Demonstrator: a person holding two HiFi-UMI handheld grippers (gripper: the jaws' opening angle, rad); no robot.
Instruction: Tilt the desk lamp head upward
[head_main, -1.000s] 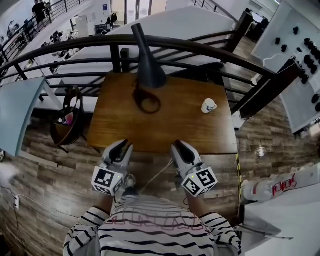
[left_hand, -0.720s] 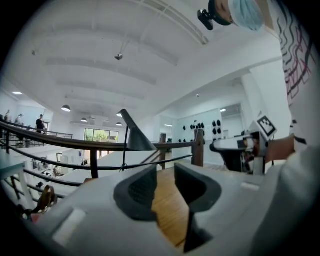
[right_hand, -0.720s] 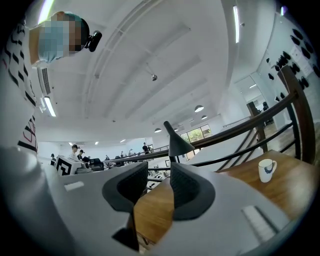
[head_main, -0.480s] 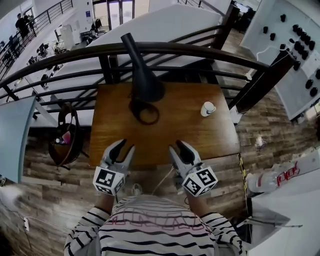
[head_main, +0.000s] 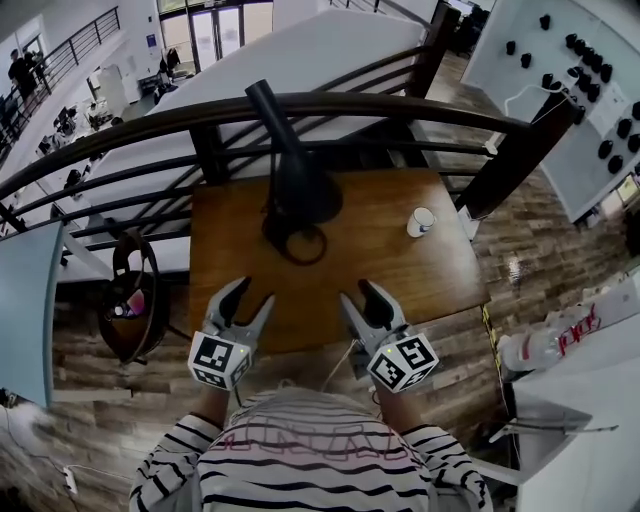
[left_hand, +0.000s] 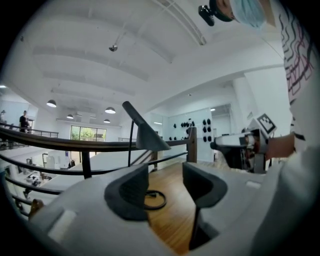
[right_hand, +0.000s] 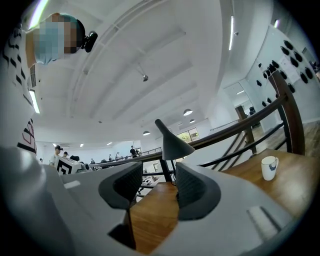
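L gripper (head_main: 252, 295) and R gripper (head_main: 357, 293): jaws have just been opening, now spread, nothing btwn the pads of either. Both sit at the near edge of the table (head_main: 400, 275), pointing roughly level.

Lamp head (head_main: 297, 172): dark cone, mouth down, well ahead of both sets of jaws. It lies slightly R of the L jaws' line and slightly L of the R jaws' line. Thin stem (left_hand: 131, 145) rises from a ring foot (head_main: 295, 240) on the wood.

Risks (my read):
- Foot looks light. Pushing the cone w/o steadying the stem could slide or tip the lamp back toward the far edge.
- Cone is smooth and tapered, so pads may slip off.
- Cup (head_main: 421, 221) stands ahead and R of the R jaws, and a wide R swing could knock it.

Room: bare wood btwn jaws and foot, so approach is open. Railing (head_main: 350, 100) runs close behind the lamp, leaving little space past the head. Table sides drop to floor.
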